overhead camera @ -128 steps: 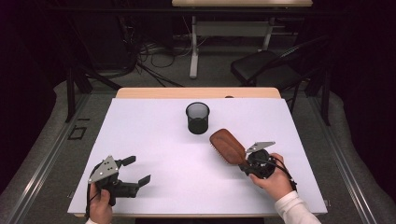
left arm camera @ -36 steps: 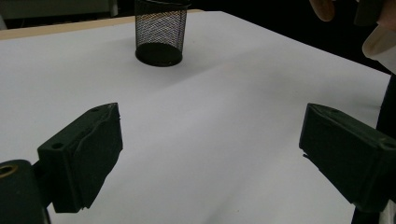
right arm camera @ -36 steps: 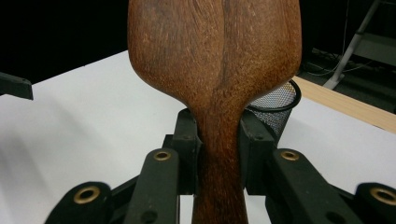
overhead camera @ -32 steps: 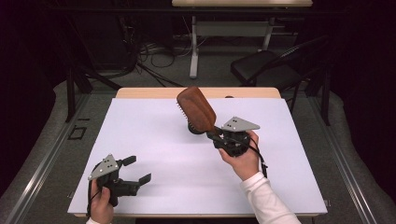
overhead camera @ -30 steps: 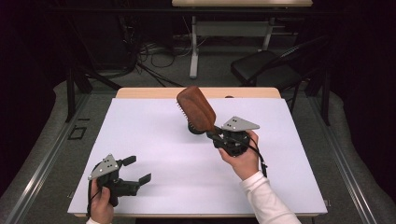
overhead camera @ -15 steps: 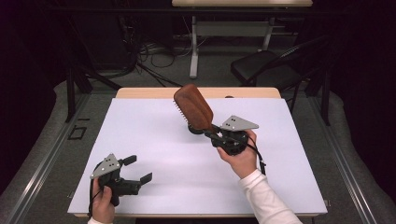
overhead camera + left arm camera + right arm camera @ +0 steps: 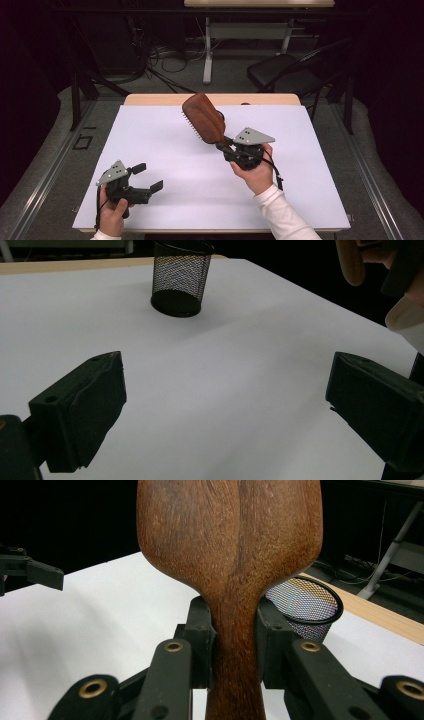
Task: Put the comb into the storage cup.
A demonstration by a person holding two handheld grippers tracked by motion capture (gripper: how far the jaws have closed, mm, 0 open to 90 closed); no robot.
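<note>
A brown wooden hairbrush (image 7: 202,119) (image 7: 235,555) hangs tilted in the air, bristles facing left and down. My right gripper (image 7: 226,146) (image 7: 235,635) is shut on its narrow handle. The brush head hovers over a black mesh cup (image 7: 181,277) (image 7: 305,605), which stands upright at the table's far middle and is mostly hidden behind the brush in the high view. My left gripper (image 7: 149,176) (image 7: 225,405) rests low at the front left. Its jaws have just been opening and stand wide apart with nothing between them.
The white table top (image 7: 165,145) has a wooden strip along its far edge (image 7: 150,99). Beyond it on the floor are a dark chair (image 7: 285,75), a desk leg (image 7: 207,55) and cables (image 7: 165,60).
The brush went from lying on the table at the right to being held up over the cup. Over the last second its head has shifted slightly left.
</note>
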